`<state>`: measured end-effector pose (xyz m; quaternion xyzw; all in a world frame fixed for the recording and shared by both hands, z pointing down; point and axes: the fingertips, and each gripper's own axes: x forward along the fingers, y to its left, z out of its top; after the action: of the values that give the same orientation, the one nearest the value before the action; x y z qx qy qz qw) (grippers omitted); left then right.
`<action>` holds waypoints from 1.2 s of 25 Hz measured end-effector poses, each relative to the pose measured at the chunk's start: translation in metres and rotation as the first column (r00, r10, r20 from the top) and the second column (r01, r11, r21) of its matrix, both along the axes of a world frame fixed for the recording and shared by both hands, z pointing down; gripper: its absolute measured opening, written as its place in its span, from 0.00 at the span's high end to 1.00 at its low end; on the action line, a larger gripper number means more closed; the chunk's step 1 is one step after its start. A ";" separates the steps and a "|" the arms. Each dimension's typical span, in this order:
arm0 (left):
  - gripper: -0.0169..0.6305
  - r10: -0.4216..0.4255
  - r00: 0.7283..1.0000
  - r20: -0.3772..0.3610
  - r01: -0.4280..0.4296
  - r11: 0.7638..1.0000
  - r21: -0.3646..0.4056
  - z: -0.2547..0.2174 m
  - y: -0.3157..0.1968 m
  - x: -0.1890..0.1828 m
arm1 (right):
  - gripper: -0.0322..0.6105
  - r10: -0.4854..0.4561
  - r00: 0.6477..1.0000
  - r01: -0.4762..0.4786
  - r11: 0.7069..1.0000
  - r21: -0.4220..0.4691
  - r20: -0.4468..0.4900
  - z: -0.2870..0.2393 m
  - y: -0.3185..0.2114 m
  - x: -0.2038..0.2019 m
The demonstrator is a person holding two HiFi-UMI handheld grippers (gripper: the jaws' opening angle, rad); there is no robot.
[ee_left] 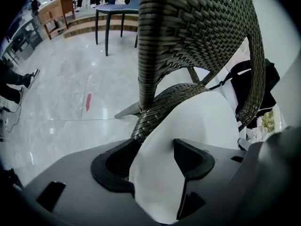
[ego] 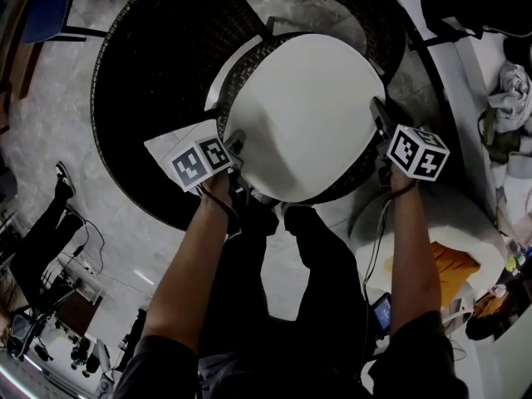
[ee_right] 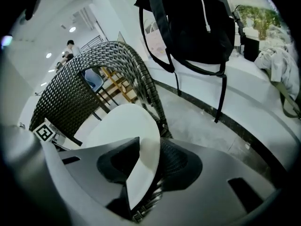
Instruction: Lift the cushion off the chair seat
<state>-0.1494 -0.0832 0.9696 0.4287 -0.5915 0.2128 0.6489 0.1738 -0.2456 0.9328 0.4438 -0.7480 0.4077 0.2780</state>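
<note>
A round white cushion [ego: 303,115] lies on the seat of a dark wicker chair [ego: 150,98]. My left gripper [ego: 237,150] is at the cushion's left edge and my right gripper [ego: 380,127] at its right edge. In the left gripper view the cushion [ee_left: 197,121] runs between the jaws of the left gripper [ee_left: 155,171], which is shut on it, beside the woven rim [ee_left: 160,107]. In the right gripper view the cushion's edge [ee_right: 117,126] sits pinched in the right gripper [ee_right: 146,168], with the wicker rim [ee_right: 162,126] close under it.
The chair's tall woven back [ee_left: 197,27] curves around the seat. A black backpack [ee_right: 193,27] hangs by a white counter on the right. A round white table [ego: 432,223] with an orange item [ego: 453,268] stands near my right arm. A blue chair [ee_left: 117,8] stands further off.
</note>
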 end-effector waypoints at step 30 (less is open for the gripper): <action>0.91 0.097 0.992 -0.077 -0.076 0.968 0.241 -0.104 -0.026 0.023 | 0.89 0.083 0.995 -0.089 0.987 0.132 0.052 -0.114 -0.003 0.006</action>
<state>-0.1260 -0.1097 0.8651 0.5376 -0.5642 0.1492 0.6086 0.1799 -0.2482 0.8190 0.4837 -0.7603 0.3782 0.2121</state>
